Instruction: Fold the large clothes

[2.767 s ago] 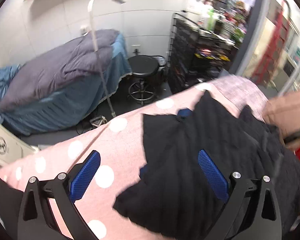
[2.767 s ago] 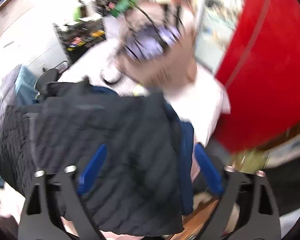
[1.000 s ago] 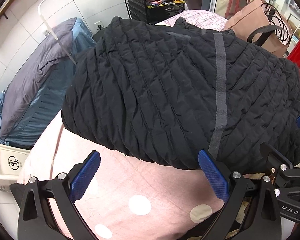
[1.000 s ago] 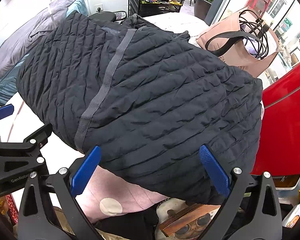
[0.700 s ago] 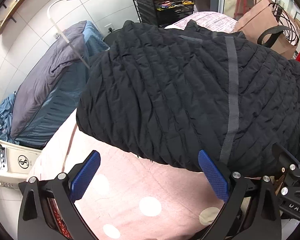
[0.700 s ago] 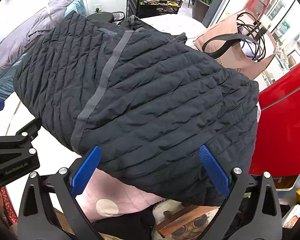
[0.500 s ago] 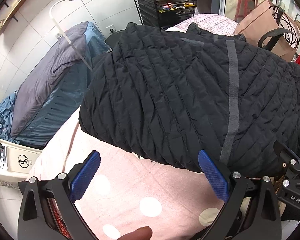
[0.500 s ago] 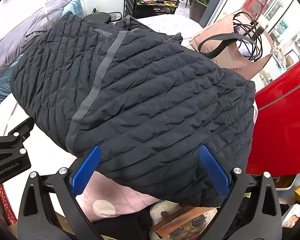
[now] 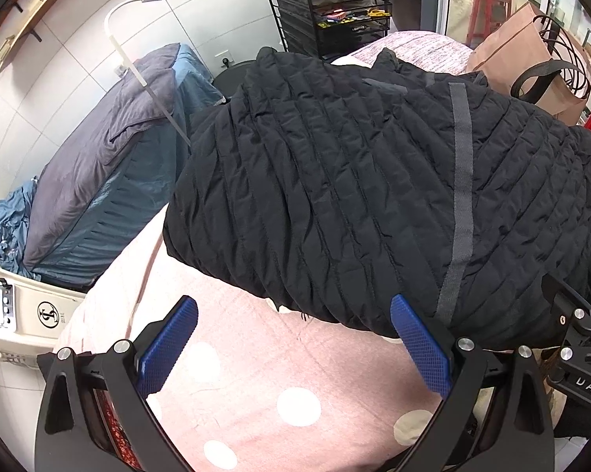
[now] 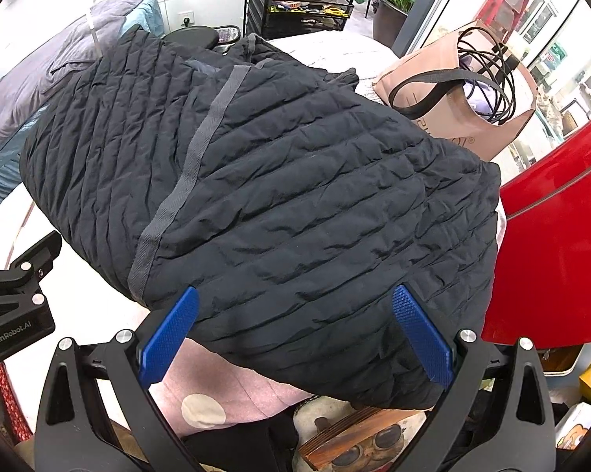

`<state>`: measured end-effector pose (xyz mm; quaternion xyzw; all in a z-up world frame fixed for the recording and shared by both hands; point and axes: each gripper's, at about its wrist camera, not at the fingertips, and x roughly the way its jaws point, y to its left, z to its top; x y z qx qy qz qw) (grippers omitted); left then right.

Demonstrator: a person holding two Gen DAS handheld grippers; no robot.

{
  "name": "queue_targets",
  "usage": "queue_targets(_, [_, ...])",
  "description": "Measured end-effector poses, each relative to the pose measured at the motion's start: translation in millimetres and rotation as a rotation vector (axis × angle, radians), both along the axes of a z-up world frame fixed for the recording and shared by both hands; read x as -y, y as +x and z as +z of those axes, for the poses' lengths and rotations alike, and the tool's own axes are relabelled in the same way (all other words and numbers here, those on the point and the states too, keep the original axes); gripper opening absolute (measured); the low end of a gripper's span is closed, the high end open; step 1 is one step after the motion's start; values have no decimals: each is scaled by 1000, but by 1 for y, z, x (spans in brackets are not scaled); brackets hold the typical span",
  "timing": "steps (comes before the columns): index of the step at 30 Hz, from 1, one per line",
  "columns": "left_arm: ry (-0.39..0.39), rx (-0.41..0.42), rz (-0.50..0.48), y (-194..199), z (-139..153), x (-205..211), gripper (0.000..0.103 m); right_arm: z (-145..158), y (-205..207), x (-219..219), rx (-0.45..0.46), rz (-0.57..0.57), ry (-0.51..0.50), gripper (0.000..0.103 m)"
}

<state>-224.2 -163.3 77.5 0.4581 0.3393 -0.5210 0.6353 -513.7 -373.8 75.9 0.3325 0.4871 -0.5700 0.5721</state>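
- Left gripper [image 9: 293, 344]: jaws spread, holding nothing, above the pink dotted cover [image 9: 256, 385].
- Right gripper [image 10: 295, 338]: jaws spread, empty, over the jacket's near hem.
- Black quilted jacket [image 9: 374, 196] lies folded on the cover.
- Paper bag [image 10: 464, 98] just beyond its far edge.

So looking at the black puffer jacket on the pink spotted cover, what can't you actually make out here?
- Sleeves and front of the black puffer jacket: folded under in both views.
- Jacket's far hem in the right wrist view: hidden by its own bulk.
- Paper bag contents: only black cables show; the rest lies inside.
- Cart items: too small in both views.
- Pink spotted cover edges: cut off by the frame.
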Motion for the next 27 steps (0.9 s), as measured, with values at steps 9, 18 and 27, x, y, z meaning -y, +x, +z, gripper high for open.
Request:
queue_targets(9, [-12, 5, -10, -3, 3, -2, 97, -1, 1, 1, -1, 7, 2, 97])
queue_targets(18, [-19, 23, -9, -3, 7, -3, 97, 0, 2, 1, -4, 9, 0, 97])
queue_targets(27, [-16, 24, -7, -3, 7, -3, 97, 0, 3, 1, -4, 12, 2, 97])
